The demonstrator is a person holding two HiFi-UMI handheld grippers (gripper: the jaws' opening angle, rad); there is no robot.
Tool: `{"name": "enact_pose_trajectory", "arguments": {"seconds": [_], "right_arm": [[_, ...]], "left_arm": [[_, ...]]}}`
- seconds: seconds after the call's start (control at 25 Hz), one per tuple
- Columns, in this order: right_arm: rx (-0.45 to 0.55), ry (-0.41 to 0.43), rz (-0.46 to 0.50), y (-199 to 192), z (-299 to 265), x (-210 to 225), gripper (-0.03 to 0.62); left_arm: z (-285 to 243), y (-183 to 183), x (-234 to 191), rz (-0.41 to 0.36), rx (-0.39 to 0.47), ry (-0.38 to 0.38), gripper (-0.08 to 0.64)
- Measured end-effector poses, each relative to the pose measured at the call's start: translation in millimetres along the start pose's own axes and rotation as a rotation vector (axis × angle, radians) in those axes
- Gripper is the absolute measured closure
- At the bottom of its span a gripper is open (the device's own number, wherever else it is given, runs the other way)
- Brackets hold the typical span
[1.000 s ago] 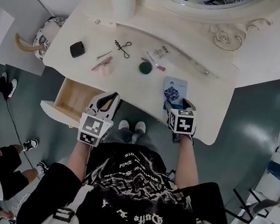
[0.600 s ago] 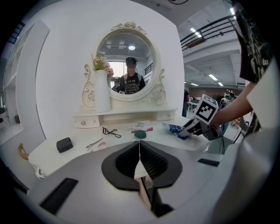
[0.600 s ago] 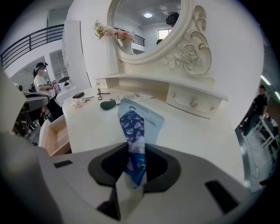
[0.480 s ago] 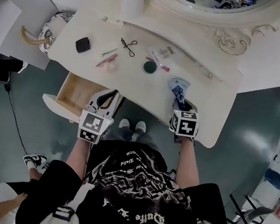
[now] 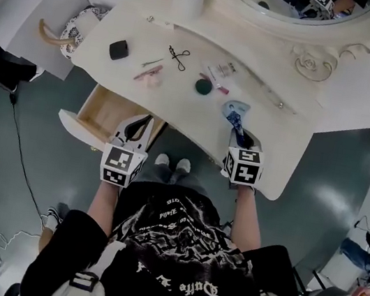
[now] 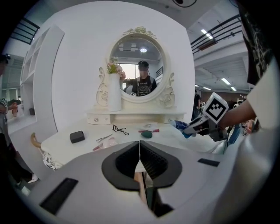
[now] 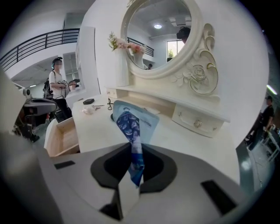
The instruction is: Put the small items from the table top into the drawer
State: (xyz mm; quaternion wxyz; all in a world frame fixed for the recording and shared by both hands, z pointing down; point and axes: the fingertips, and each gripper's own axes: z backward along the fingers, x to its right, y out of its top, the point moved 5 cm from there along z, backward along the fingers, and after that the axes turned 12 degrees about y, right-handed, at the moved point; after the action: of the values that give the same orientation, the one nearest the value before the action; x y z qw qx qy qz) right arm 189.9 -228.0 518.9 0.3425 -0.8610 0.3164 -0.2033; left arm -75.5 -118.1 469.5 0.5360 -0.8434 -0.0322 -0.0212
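My right gripper is shut on a blue printed sachet. Its jaws have just been closing with the sachet between them, and the sachet now stands crumpled above the white dressing table. Over the open wooden drawer, my left gripper is shut and empty, its pads meeting in the left gripper view. Loose on the table lie a black box, an eyelash curler, a green round item, a pink item and small packets.
An oval mirror and a white vase stand at the table's back. A patterned stool sits to the left of the table. A small drawer with a knob is below the mirror. People stand at the left.
The right gripper has shut on the blue sachet and raised it from lying flat on the table. The left gripper has stayed over the drawer.
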Motion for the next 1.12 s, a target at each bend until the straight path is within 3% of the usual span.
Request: {"name": "enact_pose_trajectory", "arguments": {"seconds": [0.28, 0.52, 1.12], "right_arm": [[0.029, 0.082, 0.095, 19.3, -0.9, -14.8, 0.543], [0.018, 0.217, 0.186, 34.2, -15.6, -46.7, 0.546], [0.002, 0.441, 0.4, 65.2, -51.6, -153.7, 0.549]], "left_arm": [[16.3, -6.1, -9.6, 0.054, 0.002, 0.101, 0.543], [29.3, -11.3, -16.9, 0.08, -0.014, 0.182, 0.543], [65.6, -32.9, -69.3, 0.176, 0.007, 0.338, 0.543]]}}
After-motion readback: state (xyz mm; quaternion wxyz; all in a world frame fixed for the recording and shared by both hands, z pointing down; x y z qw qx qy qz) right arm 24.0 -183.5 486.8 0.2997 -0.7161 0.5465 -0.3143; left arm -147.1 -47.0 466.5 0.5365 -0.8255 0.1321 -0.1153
